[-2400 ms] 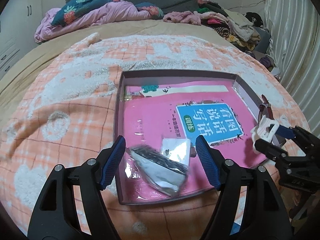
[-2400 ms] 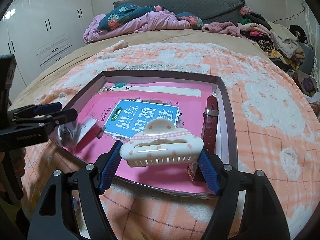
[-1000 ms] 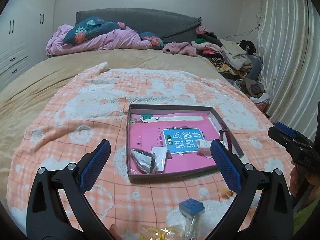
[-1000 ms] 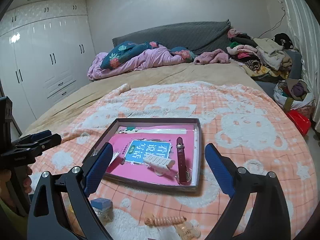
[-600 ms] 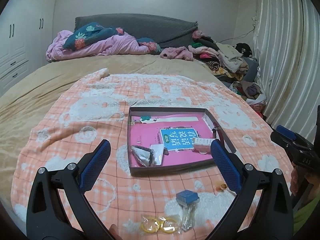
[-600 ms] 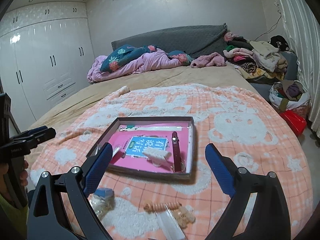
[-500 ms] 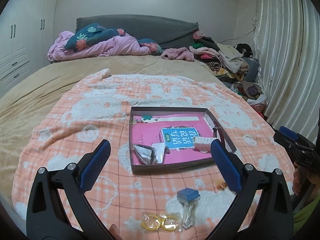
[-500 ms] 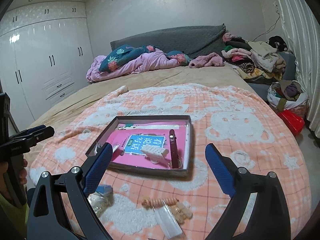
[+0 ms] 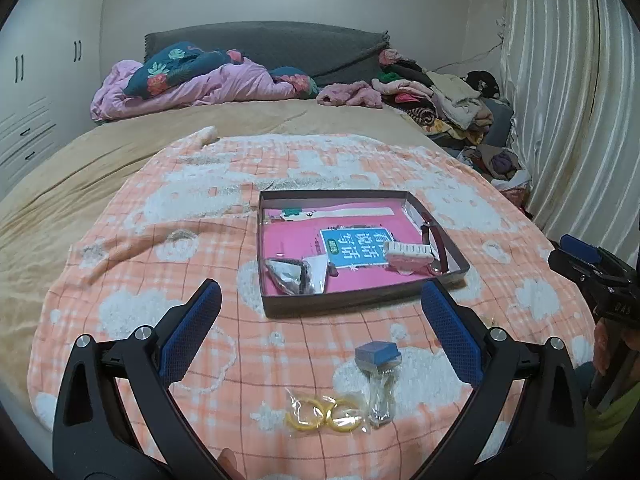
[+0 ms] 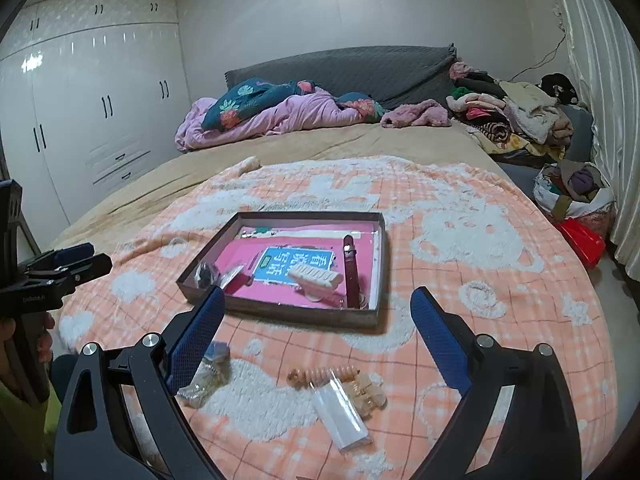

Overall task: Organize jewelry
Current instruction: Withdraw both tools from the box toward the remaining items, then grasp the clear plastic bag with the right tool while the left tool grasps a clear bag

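On blanket (image 9: 160, 248), tray (image 9: 360, 304) holds clip (image 9: 408, 255), strap (image 10: 352, 272), foil packet (image 9: 290, 276). Near edge: yellow rings (image 9: 320, 420), blue-capped bag (image 9: 378, 364), spiral tie (image 10: 322, 374), clear sachet (image 10: 340, 416). Left gripper (image 9: 320, 332) and right gripper (image 10: 316, 328) both spread wide, empty, short of tray.

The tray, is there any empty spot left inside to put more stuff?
Yes. The shallow grey tray has bare pink floor along its near wall, between the silver foil packet and the cream hair claw. Its right side is crowded, with the dark red watch strap beside the claw.
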Motion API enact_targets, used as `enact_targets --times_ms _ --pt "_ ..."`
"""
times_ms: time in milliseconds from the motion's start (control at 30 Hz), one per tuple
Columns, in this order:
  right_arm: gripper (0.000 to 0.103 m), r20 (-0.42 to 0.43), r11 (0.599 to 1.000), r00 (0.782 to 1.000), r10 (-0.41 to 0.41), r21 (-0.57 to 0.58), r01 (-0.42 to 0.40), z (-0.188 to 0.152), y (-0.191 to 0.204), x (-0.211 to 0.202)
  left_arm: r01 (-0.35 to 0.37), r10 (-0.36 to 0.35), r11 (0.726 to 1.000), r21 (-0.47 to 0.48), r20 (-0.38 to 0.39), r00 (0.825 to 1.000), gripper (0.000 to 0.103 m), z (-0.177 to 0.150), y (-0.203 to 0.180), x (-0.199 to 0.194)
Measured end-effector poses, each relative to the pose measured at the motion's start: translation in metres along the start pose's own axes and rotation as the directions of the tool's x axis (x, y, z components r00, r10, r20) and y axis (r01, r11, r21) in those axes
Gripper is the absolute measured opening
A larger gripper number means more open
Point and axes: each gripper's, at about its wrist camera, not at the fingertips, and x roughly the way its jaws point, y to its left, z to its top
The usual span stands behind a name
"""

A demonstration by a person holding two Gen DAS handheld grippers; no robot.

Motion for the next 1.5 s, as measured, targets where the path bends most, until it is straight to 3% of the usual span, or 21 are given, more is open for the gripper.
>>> enact_targets --times_ms 567,900,1100,1167,1233,1400,1500 --pt "0.093 -0.132 0.999 0.991 -0.036 -0.022 0.034 -0.044 0.001 0.013 0.020 -0.016 0.999 0.050 -0.084 0.996 0.093 -0.035 -0.012 0.009" --pt "0.093 -0.216 0.997 0.974 -0.071 -0.024 0.068 -0.071 -0.006 0.031 0.058 -0.046 0.996 0.070 -0.169 0.985 0.093 -0.061 -0.021 0.028" --pt "0.093 -0.263 0.996 0.960 -0.093 -0.020 0.091 -0.087 -0.012 0.044 0.115 -0.090 0.989 0.095 -0.242 0.966 0.071 -0.082 -0.030 0.039" --pt "0.093 -0.277 0.995 0.955 -0.102 -0.018 0.101 -0.091 -0.014 0.048 0.133 -0.099 0.985 0.108 -0.272 0.957 0.052 -0.089 -0.034 0.044" --pt "0.093 -0.295 0.994 0.950 -0.105 -0.006 0.108 -0.095 -0.018 0.052 0.144 -0.104 0.982 0.125 -0.286 0.953 0.040 -0.093 -0.039 0.048" --pt "0.092 -0.317 0.993 0.942 -0.114 -0.002 0.120 -0.102 -0.023 0.060 0.188 -0.135 0.971 0.148 -0.310 0.941 0.037 -0.095 -0.052 0.059" --pt "0.078 -0.340 0.994 0.935 -0.105 0.001 0.112 -0.107 -0.026 0.068 0.196 -0.134 0.967 0.163 -0.327 0.935 0.037 -0.097 -0.060 0.069"
